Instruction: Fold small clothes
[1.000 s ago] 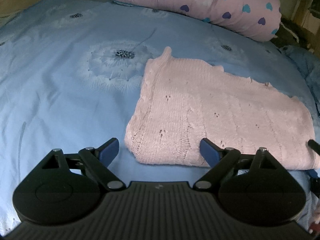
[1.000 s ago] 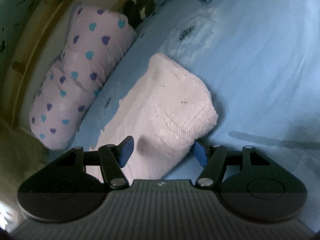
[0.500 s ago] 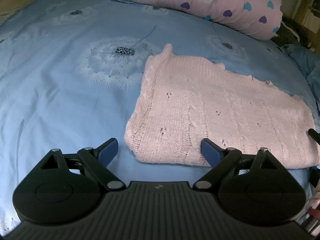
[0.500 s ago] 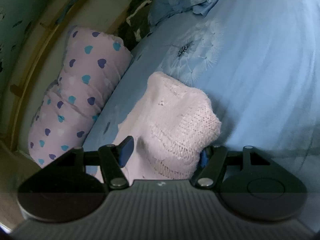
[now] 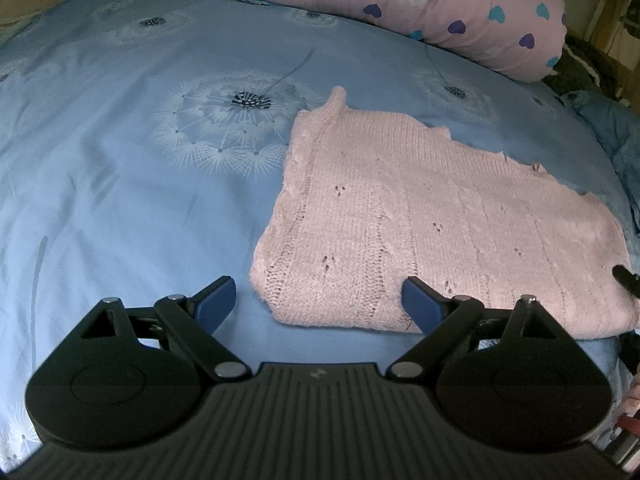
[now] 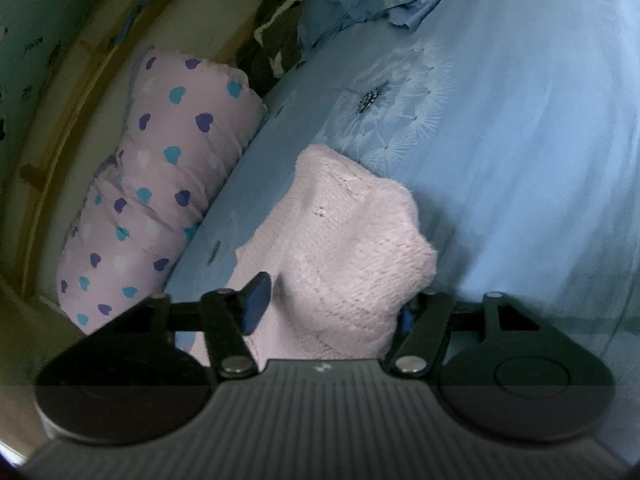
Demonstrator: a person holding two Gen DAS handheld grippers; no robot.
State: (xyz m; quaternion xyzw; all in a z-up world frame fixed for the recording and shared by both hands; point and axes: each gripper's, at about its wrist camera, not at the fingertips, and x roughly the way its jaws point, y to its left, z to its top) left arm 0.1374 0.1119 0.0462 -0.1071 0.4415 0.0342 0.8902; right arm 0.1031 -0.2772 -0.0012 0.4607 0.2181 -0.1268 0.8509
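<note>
A pink knitted garment (image 5: 420, 232) lies folded flat on the blue bedsheet (image 5: 120, 184). My left gripper (image 5: 320, 304) is open, its fingers set wide on either side of the garment's near left corner, just above the sheet. In the right wrist view the garment (image 6: 352, 248) bulges up between the fingers of my right gripper (image 6: 332, 308), which is open around its near right end. The right fingertip is mostly hidden behind the knit.
A pink pillow with blue and purple hearts (image 5: 420, 4) lies along the far edge of the bed, also in the right wrist view (image 6: 160, 200). Crumpled blue cloth (image 6: 360, 4) and a dark garment (image 6: 276, 40) lie at the bed's far corner.
The right gripper has moved forward onto the garment, whose end now fills the gap between the fingers and bunches up. The left gripper has barely moved.
</note>
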